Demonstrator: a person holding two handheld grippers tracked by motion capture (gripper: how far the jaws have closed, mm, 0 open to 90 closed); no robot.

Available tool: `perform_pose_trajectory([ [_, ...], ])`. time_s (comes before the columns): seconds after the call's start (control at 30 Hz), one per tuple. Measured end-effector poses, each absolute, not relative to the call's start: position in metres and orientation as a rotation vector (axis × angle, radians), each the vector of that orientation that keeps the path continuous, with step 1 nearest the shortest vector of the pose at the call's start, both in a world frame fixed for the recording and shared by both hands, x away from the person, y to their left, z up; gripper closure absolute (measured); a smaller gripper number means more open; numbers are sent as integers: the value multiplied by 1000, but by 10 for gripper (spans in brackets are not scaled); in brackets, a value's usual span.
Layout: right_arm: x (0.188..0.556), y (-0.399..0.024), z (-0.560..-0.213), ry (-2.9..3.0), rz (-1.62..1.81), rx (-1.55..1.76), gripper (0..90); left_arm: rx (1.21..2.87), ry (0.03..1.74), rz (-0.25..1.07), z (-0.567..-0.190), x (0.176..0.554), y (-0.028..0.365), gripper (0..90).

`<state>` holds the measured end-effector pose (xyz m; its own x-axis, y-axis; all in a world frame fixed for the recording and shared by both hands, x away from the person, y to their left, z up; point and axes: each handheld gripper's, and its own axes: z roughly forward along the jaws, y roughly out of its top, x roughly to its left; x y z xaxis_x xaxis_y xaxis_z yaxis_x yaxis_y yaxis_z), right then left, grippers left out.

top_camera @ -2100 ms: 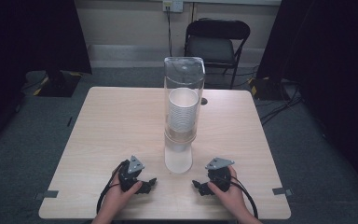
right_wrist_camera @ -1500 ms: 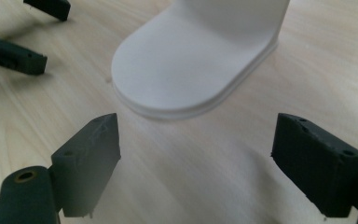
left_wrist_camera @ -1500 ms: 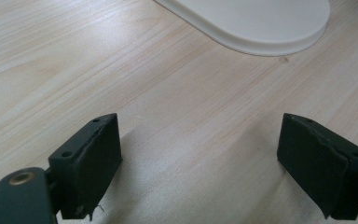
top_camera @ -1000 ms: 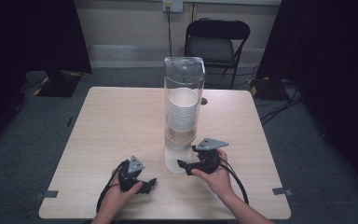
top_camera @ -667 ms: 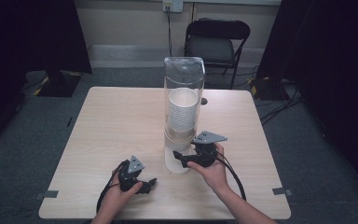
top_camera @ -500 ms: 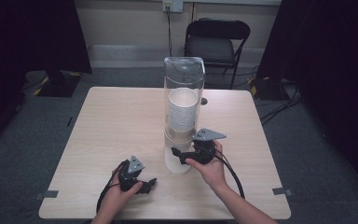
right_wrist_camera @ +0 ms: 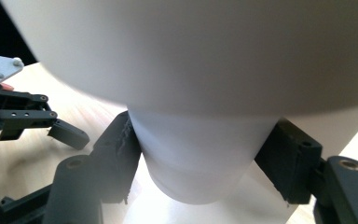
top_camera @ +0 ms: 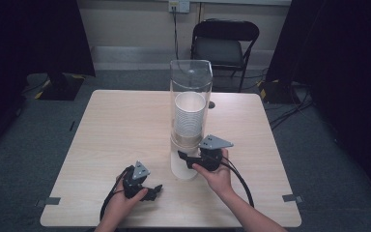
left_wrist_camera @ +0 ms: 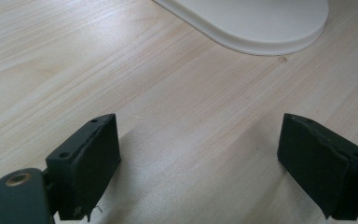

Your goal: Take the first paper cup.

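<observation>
Reaching level, right gripper (top_camera: 188, 158) clasping cup (right_wrist_camera: 200, 154).

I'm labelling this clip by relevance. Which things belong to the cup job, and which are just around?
In the job:
- cup dispenser, clear tube on a white base
- stack of white cups inside
- bottom cup, right claw closed on it; its jaws have just been closing
- left claw, open, resting on the table

Just around:
- folding chair
- floor cables

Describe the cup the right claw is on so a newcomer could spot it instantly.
Start at the tall clear dispenser tube mid-table, loaded with stacked white paper cups. The bottom cup pokes out beneath it. Unlike the cups nested above, its lower half hangs exposed, pinched between the right claw.
</observation>
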<state>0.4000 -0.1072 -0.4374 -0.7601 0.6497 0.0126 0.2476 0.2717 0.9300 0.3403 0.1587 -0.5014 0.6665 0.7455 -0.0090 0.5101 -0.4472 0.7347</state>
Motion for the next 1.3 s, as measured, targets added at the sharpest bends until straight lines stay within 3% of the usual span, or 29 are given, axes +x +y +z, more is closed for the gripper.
perform_pose_trajectory([
  [1.3,403,-109,-443,2196,1486,768,366,2151,962,413,-501,340,159,125],
])
